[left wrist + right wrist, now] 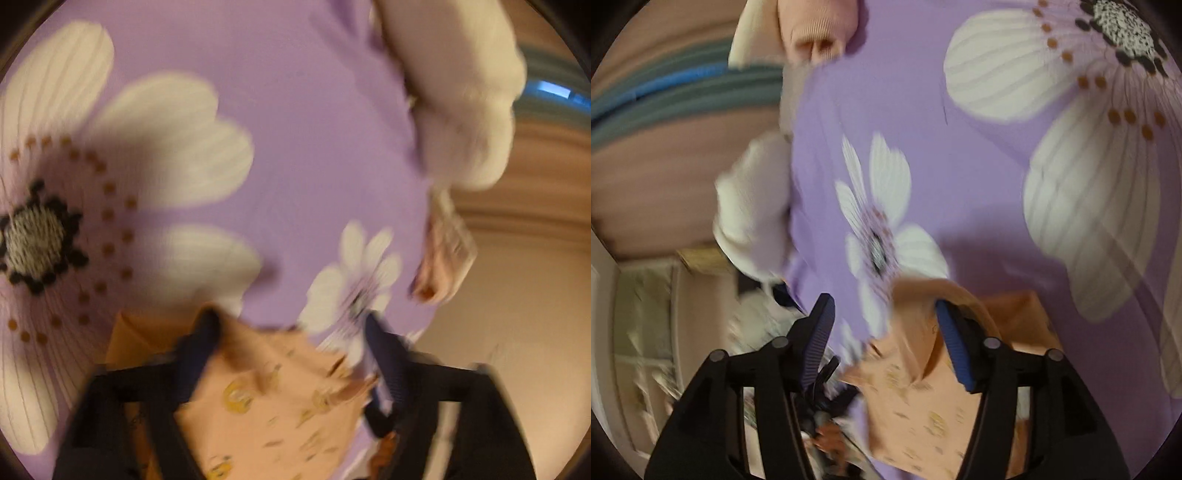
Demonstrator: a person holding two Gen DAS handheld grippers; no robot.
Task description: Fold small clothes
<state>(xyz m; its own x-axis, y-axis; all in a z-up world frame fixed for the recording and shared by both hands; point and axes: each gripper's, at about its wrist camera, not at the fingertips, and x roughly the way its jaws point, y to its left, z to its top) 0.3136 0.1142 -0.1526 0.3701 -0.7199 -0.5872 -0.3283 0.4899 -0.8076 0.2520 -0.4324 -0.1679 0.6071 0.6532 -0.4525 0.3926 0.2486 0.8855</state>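
Note:
A peach garment with small yellow prints (273, 402) lies on a purple sheet with large white flowers (295, 129). My left gripper (291, 332) hovers over the garment's upper edge. Its dark fingers (199, 347) stand wide apart and open, and the cloth lies loose between them. In the right wrist view the same peach garment (916, 406) lies bunched at lower right. My right gripper (882, 310) is open above the purple sheet (979, 184). A fold of the peach cloth rests against its right blue-ribbed finger (951, 343); the left finger (820, 328) touches nothing. Both views are blurred.
White clothes (465, 92) are heaped at the sheet's right edge, with a pinkish folded piece (443, 251) below them. In the right wrist view a white garment (753, 206) and a pink ribbed one (816, 26) lie at the sheet's left edge. Beyond lies tan floor (517, 295).

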